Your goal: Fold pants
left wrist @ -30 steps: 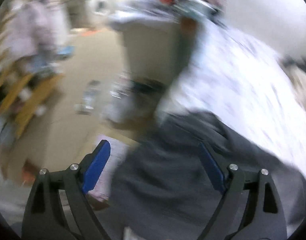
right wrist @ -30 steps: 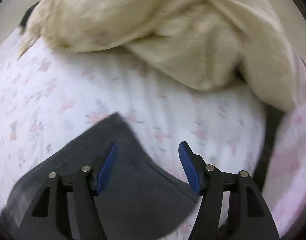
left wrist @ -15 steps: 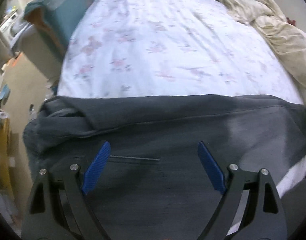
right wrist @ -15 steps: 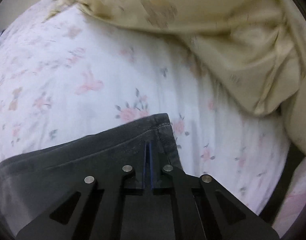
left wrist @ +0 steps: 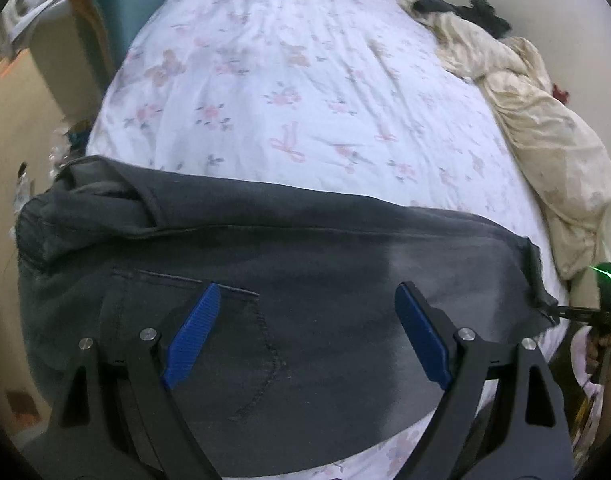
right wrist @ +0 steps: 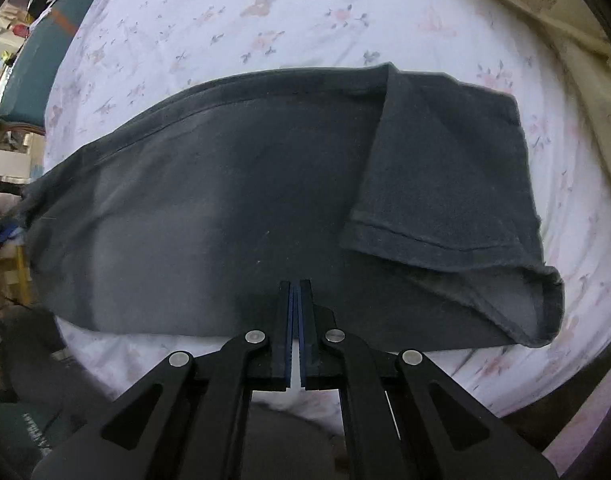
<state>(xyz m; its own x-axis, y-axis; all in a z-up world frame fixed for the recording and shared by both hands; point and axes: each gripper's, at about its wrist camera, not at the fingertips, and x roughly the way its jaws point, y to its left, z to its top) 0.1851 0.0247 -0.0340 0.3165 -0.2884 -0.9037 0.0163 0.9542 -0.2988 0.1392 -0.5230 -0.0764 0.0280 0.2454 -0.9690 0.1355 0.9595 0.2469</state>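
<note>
Dark grey pants (left wrist: 289,248) lie across the near part of a bed, waist and back pocket at the left, leg ends at the right. My left gripper (left wrist: 305,332) is open just above the seat near the pocket, holding nothing. In the right wrist view the pants (right wrist: 225,200) lie flat with the leg end folded back over itself at the right (right wrist: 445,184). My right gripper (right wrist: 295,292) is shut at the near edge of the cloth; whether it pinches fabric I cannot tell. It also shows in the left wrist view (left wrist: 561,312) at the hem.
The bed has a white floral sheet (left wrist: 305,80). A crumpled cream blanket (left wrist: 545,120) lies along the right side with dark clothes (left wrist: 465,8) at its far end. A teal headboard or cushion (right wrist: 37,64) and floor clutter stand off the left edge.
The right gripper has pulled back and swung left, so the whole pants now show with the leg end folded over. The left gripper shifted slightly and stays open over the seat.
</note>
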